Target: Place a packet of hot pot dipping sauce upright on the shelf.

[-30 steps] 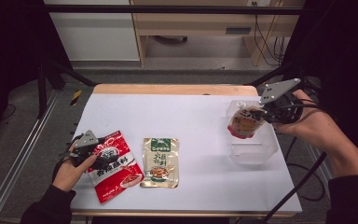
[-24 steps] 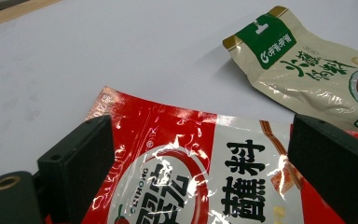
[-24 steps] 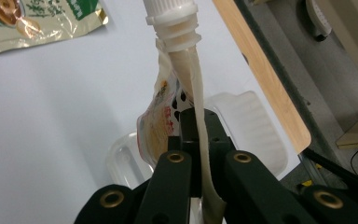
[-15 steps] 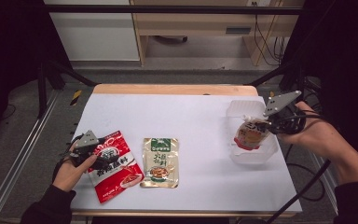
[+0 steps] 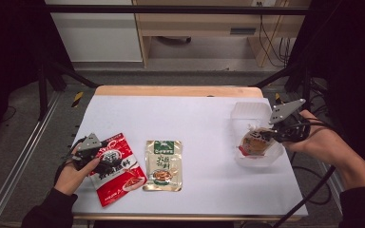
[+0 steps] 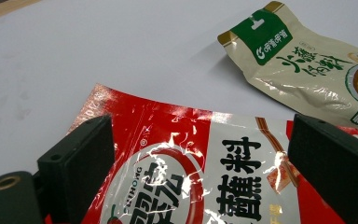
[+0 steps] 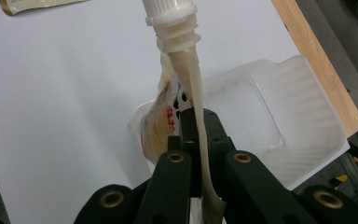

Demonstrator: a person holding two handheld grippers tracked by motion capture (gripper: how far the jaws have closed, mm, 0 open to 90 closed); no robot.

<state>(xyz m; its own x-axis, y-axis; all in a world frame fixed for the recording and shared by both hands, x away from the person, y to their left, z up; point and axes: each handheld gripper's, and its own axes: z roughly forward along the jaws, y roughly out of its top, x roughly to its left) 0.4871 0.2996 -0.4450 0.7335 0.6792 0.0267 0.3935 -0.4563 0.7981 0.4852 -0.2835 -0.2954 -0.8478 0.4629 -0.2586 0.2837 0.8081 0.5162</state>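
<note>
The right gripper (image 5: 272, 135) is clamped on the flat side seam of a spouted pouch (image 5: 253, 142), a soft orange-and-cream sachet with a white screw cap (image 7: 169, 10), and holds it hanging over the clear plastic tray (image 5: 247, 112) near the right edge of the white table (image 5: 204, 118); in the high view the pouch's lower end looks to be inside the tray, though whether it rests on the tray floor cannot be told. In the right gripper view the jaws pinch the thin seam (image 7: 196, 116) with almost no gap. The pouch looks light and floppy: it sags and swings from the grip, its film is probably slippery, and the hard spout carries weight at one end, so the seam or the neck just under the cap seems the soundest place to hold; squeezing the filled belly would likely bulge it. Left of the tray lies a beige sauce packet (image 5: 163, 165) with a green header, and beyond it a glossy red seasoning packet (image 5: 117, 167). The left gripper (image 5: 105, 159) rests over that red packet (image 6: 205, 172) with its jaws standing wide apart, astride the film, not pressing it.
</note>
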